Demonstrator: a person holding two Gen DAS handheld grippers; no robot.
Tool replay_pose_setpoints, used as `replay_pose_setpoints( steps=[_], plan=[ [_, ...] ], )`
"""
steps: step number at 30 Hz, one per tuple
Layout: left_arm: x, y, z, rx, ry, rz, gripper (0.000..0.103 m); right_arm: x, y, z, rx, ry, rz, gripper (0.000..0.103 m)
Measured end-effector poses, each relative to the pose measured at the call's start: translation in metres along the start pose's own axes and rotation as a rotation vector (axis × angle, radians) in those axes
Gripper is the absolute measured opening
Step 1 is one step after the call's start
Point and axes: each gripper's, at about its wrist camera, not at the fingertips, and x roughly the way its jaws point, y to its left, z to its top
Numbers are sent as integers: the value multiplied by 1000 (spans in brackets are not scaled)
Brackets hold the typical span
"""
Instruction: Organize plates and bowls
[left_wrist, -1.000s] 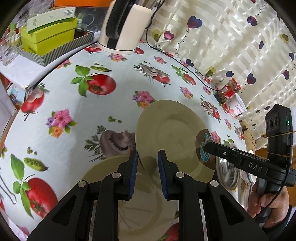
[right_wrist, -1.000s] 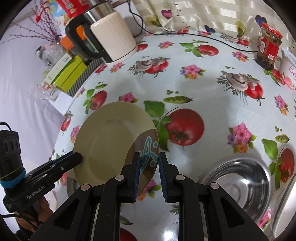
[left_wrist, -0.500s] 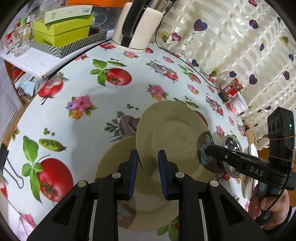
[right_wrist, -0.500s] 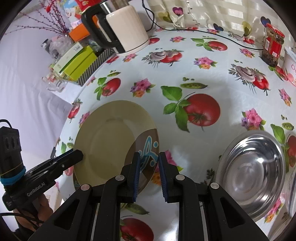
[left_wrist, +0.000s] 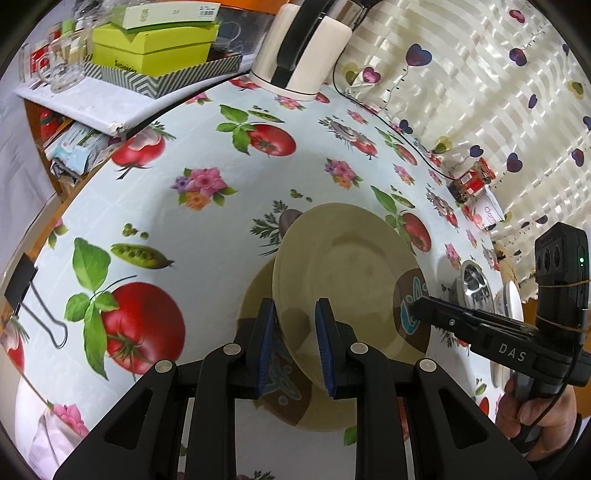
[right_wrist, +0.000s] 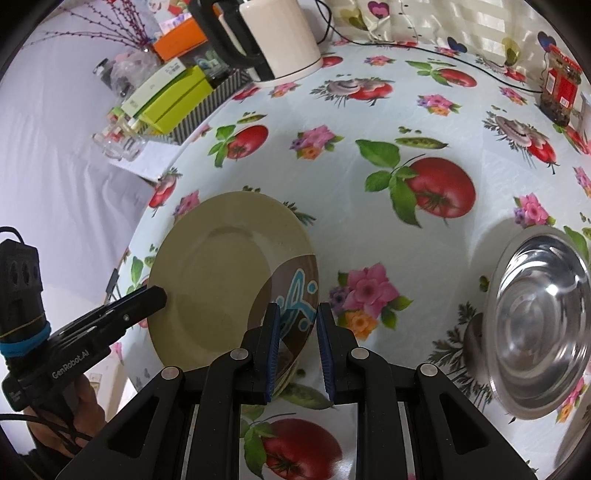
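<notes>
A beige plate (left_wrist: 347, 273) with a brown patch and blue drawing is held tilted above the table by both grippers. My left gripper (left_wrist: 294, 343) is shut on its near rim. My right gripper (right_wrist: 295, 347) is shut on the brown patterned edge of the same plate (right_wrist: 221, 273); it shows at the right in the left wrist view (left_wrist: 417, 308). A second beige plate (left_wrist: 258, 295) lies on the table under the held one. A steel bowl (right_wrist: 539, 325) sits to the right.
A flowered tablecloth (right_wrist: 424, 122) covers the table. A white kettle (right_wrist: 273, 37) stands at the back, green boxes (left_wrist: 155, 44) on a striped tray at the left, a red-lidded jar (right_wrist: 559, 88) at the far right. More bowls (left_wrist: 476, 291) stand near the right edge.
Both grippers have lifted the plate higher off the table and drawn back; the lower plate now shows more beneath it. Both grips stay shut.
</notes>
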Motion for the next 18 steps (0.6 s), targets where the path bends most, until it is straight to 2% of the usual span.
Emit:
replay_pose_setpoints(
  steps=[18],
  plan=[
    [-3,11,-16,-4,19,23,22,9,12,-17,-19,37,5,19]
  ],
)
